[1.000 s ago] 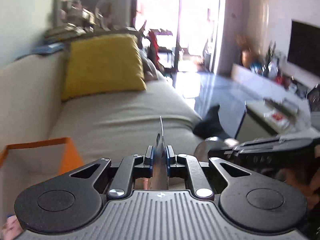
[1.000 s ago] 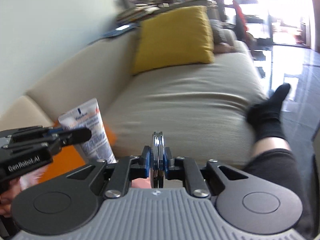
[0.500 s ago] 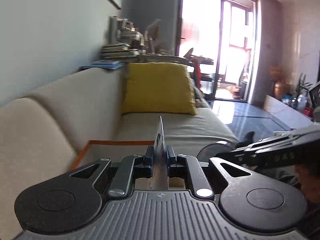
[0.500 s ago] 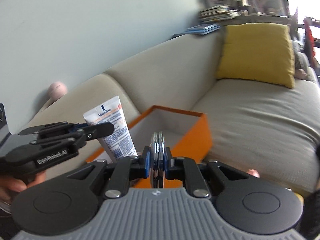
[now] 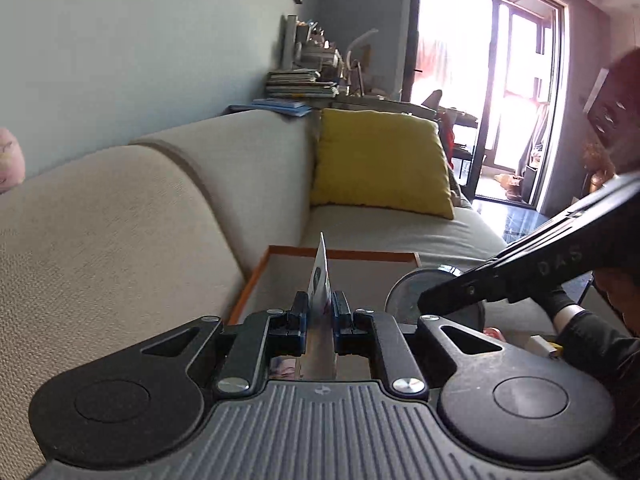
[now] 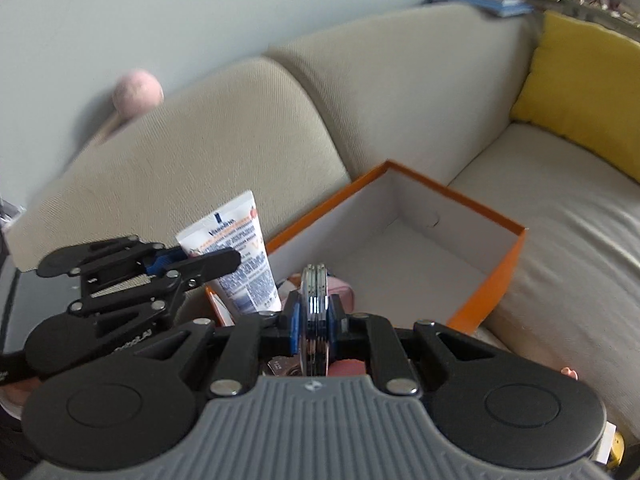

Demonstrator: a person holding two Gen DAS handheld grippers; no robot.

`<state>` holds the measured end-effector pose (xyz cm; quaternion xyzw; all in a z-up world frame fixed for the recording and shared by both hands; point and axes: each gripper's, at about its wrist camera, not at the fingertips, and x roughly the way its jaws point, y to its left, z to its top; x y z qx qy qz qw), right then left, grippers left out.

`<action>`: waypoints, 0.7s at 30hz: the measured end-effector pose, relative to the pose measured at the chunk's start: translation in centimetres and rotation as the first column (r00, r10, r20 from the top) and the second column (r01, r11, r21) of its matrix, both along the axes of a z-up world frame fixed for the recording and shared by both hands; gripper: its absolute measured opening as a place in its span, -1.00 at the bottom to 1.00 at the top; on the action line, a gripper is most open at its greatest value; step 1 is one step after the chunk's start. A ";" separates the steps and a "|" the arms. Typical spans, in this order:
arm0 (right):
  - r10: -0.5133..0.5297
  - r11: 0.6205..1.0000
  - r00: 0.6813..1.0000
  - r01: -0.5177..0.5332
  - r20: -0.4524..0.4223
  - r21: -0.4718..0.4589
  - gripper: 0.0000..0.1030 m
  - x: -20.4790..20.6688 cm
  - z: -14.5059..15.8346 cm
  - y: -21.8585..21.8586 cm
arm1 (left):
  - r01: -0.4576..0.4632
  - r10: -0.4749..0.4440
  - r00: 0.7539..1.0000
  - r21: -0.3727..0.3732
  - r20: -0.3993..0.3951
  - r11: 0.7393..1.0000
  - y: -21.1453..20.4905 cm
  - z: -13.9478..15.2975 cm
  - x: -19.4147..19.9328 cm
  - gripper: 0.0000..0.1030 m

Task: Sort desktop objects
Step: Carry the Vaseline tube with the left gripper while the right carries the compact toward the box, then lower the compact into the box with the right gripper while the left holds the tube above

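Observation:
My left gripper [image 5: 320, 312] is shut on a white Vaseline cream tube [image 5: 320, 276], seen edge-on; the right wrist view shows the tube's printed face [image 6: 236, 256] held upright over the near left corner of an orange box [image 6: 500, 280] with a white inside. My right gripper [image 6: 316, 312] is shut on a round silver compact mirror [image 6: 316, 312], held on edge over the box's near end. The mirror's flat face [image 5: 416, 292] shows in the left wrist view, right of the tube. The box [image 5: 344, 256] lies on the sofa seat.
The box sits on a beige sofa [image 6: 560, 240] against its backrest [image 5: 140, 220]. A yellow cushion [image 5: 380, 164] leans at the far end. Books [image 5: 300, 84] are stacked behind the sofa. Pink items [image 6: 344, 292] lie at the box's near end. A pink ball [image 6: 138, 92] rests on the backrest.
Both grippers swung left from the sofa seat toward the orange box, which now lies directly below them. The tube and the mirror stay gripped.

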<state>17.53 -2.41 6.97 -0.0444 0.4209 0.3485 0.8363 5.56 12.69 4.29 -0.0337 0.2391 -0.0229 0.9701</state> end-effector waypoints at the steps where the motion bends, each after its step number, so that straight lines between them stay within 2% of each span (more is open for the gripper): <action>1: 0.008 1.000 1.000 -0.009 -0.004 -0.030 -0.73 0.4 -0.2 0.8 | -0.002 0.002 1.000 -0.002 -0.003 1.000 0.4 -0.2 0.2 -0.75; 6: 0.011 0.984 0.994 -0.031 -0.108 -0.178 -0.73 3.2 -2.9 3.9 | 0.006 -0.007 1.000 -0.025 -0.026 1.000 2.0 -1.2 0.9 -0.75; 12: -0.007 0.953 0.976 -0.059 -0.215 -0.298 -0.73 5.2 -6.7 5.3 | 0.027 -0.031 0.998 -0.092 -0.047 0.995 3.2 -2.9 1.6 -0.75; 21: -0.116 0.950 0.909 -0.017 -0.401 -0.312 -0.73 7.2 -10.7 5.6 | 0.068 -0.076 0.996 -0.145 -0.045 0.987 3.6 -4.2 1.9 -0.75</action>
